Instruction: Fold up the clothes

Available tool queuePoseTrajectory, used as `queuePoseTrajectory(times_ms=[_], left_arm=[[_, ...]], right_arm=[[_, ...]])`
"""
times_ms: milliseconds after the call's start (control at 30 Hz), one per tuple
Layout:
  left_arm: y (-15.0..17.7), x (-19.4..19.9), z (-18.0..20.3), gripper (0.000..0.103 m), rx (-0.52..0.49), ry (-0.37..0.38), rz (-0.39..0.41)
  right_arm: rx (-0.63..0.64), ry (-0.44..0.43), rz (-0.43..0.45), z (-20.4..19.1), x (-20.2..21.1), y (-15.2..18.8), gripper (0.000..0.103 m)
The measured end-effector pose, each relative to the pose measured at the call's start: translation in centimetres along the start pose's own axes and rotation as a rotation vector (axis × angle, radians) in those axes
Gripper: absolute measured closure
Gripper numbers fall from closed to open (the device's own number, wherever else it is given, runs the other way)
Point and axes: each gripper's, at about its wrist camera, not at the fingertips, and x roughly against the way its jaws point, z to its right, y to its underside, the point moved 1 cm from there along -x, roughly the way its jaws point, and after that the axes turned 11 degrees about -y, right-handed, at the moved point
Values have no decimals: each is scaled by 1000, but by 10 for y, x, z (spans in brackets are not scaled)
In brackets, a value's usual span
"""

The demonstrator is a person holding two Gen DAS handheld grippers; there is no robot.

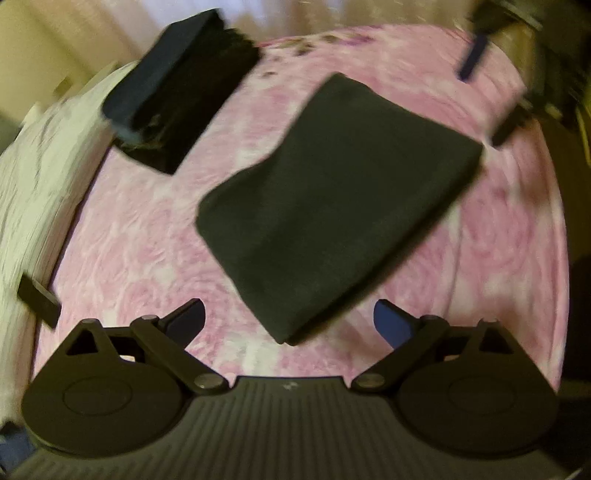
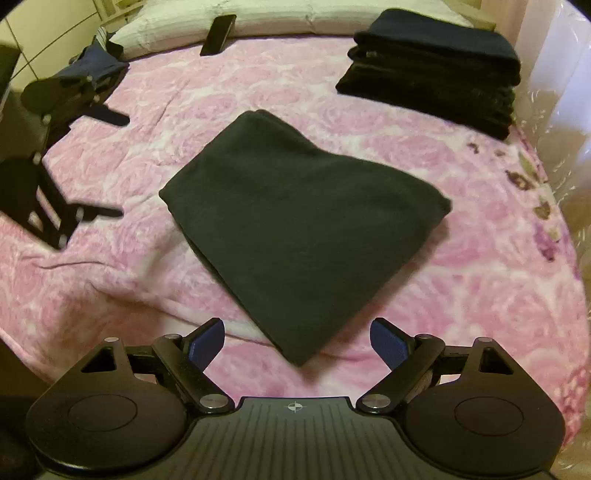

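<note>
A dark folded cloth (image 2: 303, 225) lies flat in the middle of the bed, on a pink rose-patterned blanket (image 2: 480, 295). It is folded into a thick, roughly square packet, one corner pointing toward the right gripper (image 2: 297, 341), whose blue-padded fingers (image 2: 207, 341) stand wide apart either side of that corner, above the blanket and holding nothing. No part of the cloth sits between the pads.

From the other side the left gripper (image 1: 289, 324) looks at the same cloth (image 1: 332, 206); its fingers are spread wide too, empty, with the cloth's near corner just ahead of them. That view is smeared with blur, so fine detail of the fabric is lost.

Toward the far edge of the blanket sits a stack (image 2: 436, 70) of dark folded clothes, well apart from the cloth. In the left view the stack (image 1: 177, 88) shows at the upper left. A pale pillow (image 2: 266, 18) runs along the head of the bed, and a dark phone (image 2: 218, 35) leans against it, its lower end on the blanket.

In the right view the left gripper (image 2: 110, 162) appears at the left edge, open, hovering over the blanket, with a dark blue sleeve (image 2: 98, 61) behind it.
</note>
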Motion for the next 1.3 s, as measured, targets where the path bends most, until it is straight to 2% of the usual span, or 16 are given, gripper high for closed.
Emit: queuePoseTrajectory(times_ms=[67,133,200,300,400,533,600,667,700,767,833,933,1033,1167,1233,1300], left_arm=[[3,-4,4,7,-26,8,32],[5,-12,-1,7,28,37,41],[5,-22,-16,7,153,72,25],[2,-46,-53,8,425,116,-22],[-2,-76,-84,17,628,160,-54],[-7,-115,-109,31,798,214,-68],[-5,-133,-117,35,872,229,-78],[1,-150,-118,48,941,263,-101],[4,-156,-118,61,963,278,-108],[8,-162,-115,65,983,296,-108],[11,-164,-112,76,983,305,-104],[12,-163,-111,86,963,307,-98],[18,-151,-116,90,1006,313,-81],[37,-174,-115,89,1087,348,-130],[43,-191,-118,87,1118,382,-150],[45,-200,-120,86,1120,406,-155]], right_arm=[[-26,16,8,-1,-4,-4,14],[-71,32,38,2,-2,-11,14],[-181,38,79,16,1,-18,14],[-236,34,109,34,-1,-35,14],[-276,28,135,52,-3,-52,14],[-330,22,171,76,-7,-75,14],[-251,-40,149,75,-21,-91,14],[-146,-96,115,74,-41,-110,14],[-94,-122,97,73,-51,-119,14],[12,-175,61,72,-71,-138,15],[123,-216,20,71,-93,-155,15],[285,-233,-70,68,-128,-169,15],[386,-247,-114,63,-142,-178,15],[364,-318,-89,60,-143,-184,15],[306,-337,-87,63,-149,-182,15],[226,-371,-48,70,-149,-180,15]])
